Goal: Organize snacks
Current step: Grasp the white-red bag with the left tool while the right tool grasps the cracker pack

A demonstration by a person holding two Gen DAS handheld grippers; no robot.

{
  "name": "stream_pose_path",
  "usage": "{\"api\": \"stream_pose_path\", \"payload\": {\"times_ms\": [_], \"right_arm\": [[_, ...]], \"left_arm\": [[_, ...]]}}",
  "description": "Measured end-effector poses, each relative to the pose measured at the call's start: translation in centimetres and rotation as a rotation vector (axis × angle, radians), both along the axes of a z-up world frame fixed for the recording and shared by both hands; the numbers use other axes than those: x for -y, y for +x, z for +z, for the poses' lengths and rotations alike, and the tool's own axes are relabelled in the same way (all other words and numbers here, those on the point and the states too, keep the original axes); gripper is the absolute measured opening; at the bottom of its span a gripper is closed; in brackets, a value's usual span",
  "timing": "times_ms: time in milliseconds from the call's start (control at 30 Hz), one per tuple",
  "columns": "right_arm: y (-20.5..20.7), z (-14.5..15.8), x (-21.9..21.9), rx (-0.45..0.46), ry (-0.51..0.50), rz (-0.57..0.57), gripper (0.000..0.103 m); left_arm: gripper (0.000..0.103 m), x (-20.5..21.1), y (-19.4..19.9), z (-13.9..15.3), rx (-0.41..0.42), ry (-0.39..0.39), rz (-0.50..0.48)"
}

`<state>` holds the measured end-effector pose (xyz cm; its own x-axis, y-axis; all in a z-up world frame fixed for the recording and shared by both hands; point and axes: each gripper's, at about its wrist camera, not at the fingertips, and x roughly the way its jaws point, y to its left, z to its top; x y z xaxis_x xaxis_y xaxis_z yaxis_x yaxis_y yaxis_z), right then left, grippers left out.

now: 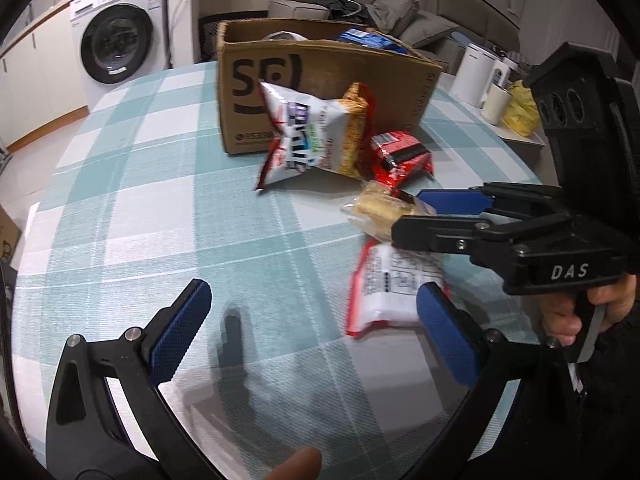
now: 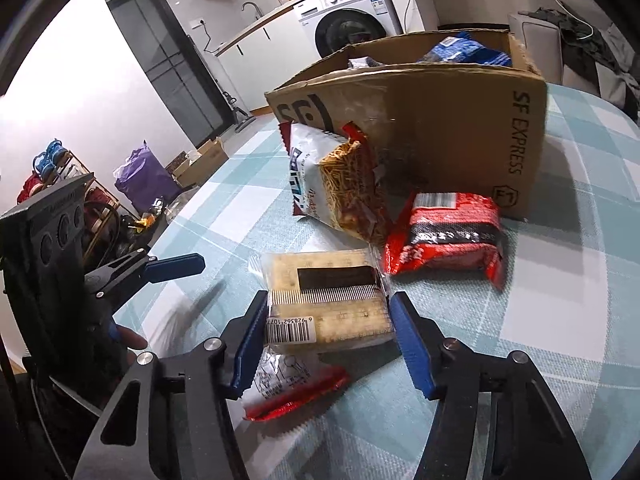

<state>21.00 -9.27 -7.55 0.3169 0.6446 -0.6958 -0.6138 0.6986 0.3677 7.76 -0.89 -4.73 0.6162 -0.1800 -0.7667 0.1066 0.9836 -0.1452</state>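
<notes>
Right wrist view, catalogued left to right.

- Left tool (image 2: 176,264): one blue-padded finger shows at the left edge, over the checked bench (image 2: 560,340). Nothing held.
- Right tool (image 2: 330,344): blue pads set on either side of the cracker pack (image 2: 328,304), the left pad against its wrapper, the right pad at its edge; whether they press firmly I cannot tell.
- Cracker pack: clear wrapper, barcode facing the camera, lying partly on a red-edged white packet (image 2: 296,388).
- Noodle-snack bag (image 2: 340,184): white and red, leaning against the front wall of the cardboard box (image 2: 460,140).
- Red packet (image 2: 448,236): flat on the bench, just right of the noodle-snack bag, near the box corner.
- Cardboard box: open-topped, a blue packet (image 2: 460,52) inside.

Left wrist view.

- Left tool (image 1: 312,336): jaws spread wide above bare cloth, empty.
- Red-edged white packet (image 1: 388,296): just beside its right pad.
- Right tool (image 1: 436,220): enters from the right, held by a hand (image 1: 584,312), its fingers around the cracker pack (image 1: 380,208).
</notes>
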Motion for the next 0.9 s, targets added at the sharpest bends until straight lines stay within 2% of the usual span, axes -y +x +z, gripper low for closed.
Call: {"api": "stream_pose_path", "payload": {"times_ms": [300,600,733,833,900], "right_arm": [[-0.4,-0.1,3.0,0.001,-0.001,-0.062,0.061],[-0.7,0.0,4.7,-0.001,0.002,-0.091,0.061],[-0.9,0.0,4.8,0.003,0.001,-0.093,0.061],[-0.8,0.0,4.5,0.0,0.005,-0.097,0.061],[-0.9,0.1,4.6,0.004,0.003,-0.096,0.061]], "left_arm": [[0.102,2.4,0.8,-1.0,-0.038,0.018,-0.075],[0.101,3.6,1.7,-1.9,-0.058,0.038,-0.095],[0.089,3.9,1.8,-1.9,-0.056,0.022,-0.119],[0.074,4.0,1.6,-1.8,-0.051,-0.002,-0.148],[0.059,4.1,1.5,-1.7,-0.042,-0.014,-0.164]]}}
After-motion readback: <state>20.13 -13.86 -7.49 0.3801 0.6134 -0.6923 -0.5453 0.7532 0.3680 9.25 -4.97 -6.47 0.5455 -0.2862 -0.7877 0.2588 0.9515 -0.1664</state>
